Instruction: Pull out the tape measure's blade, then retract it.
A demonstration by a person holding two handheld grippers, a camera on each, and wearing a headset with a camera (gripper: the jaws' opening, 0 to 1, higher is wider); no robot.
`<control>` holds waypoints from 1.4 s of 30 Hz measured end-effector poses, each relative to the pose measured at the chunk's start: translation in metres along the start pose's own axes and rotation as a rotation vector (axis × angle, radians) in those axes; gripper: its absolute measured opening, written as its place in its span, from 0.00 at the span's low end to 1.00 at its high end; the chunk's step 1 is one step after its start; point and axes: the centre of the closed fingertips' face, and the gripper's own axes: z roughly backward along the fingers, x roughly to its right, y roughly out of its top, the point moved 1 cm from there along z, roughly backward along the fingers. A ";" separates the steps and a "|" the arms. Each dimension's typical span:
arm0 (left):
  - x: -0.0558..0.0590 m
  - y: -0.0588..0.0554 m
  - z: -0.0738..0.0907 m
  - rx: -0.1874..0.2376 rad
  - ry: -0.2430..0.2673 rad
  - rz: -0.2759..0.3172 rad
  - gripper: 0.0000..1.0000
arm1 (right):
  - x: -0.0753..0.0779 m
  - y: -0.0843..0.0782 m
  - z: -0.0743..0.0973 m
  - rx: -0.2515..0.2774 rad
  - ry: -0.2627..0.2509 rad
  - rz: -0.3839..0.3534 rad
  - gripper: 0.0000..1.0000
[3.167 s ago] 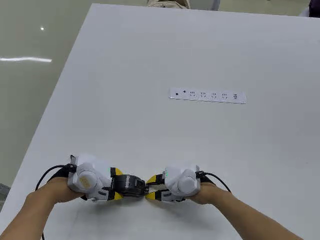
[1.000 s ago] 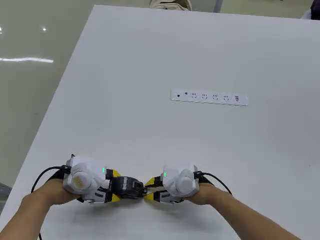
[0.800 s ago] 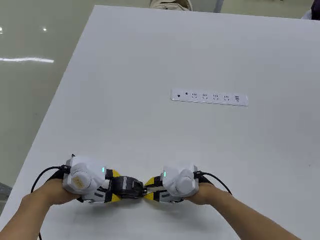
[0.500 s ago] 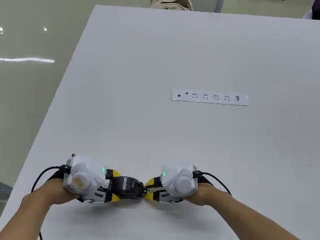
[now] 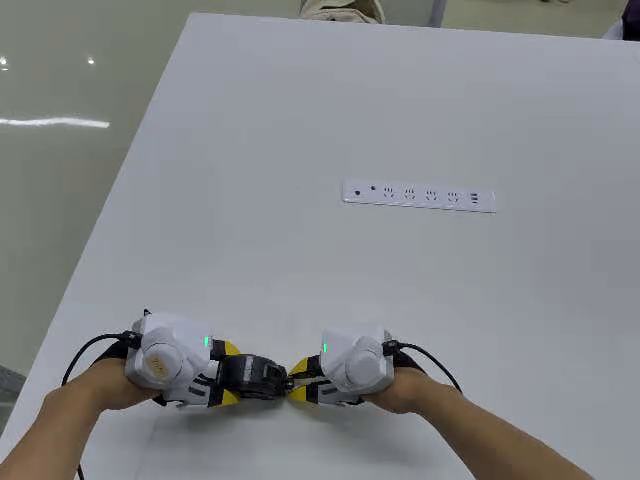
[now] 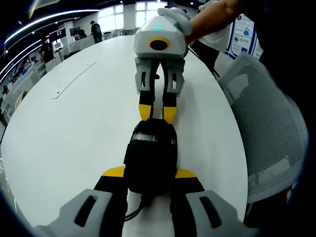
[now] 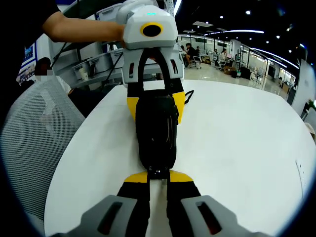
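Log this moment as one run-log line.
left gripper: shut on tape measure | right gripper: shut on blade tip | pull-out: not yet begun

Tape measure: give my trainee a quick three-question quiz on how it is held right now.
1. True or false: no hand-held gripper touches the tape measure.
2. Pick one. What does the right hand-held gripper pinch? A: the power strip. B: the blade's tip at the tape measure's mouth. C: a cable.
3. In a word: which hand-held gripper clamps the tape measure's body?

Key
1. False.
2. B.
3. The left hand-held gripper.
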 end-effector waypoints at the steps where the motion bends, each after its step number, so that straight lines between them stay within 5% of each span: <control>1: 0.000 0.000 0.000 0.000 0.000 0.000 0.29 | 0.000 0.000 0.000 0.000 0.000 0.002 0.09; 42: 0.001 -0.001 0.002 -0.012 -0.010 0.004 0.29 | -0.002 0.000 0.009 0.011 0.005 0.020 0.09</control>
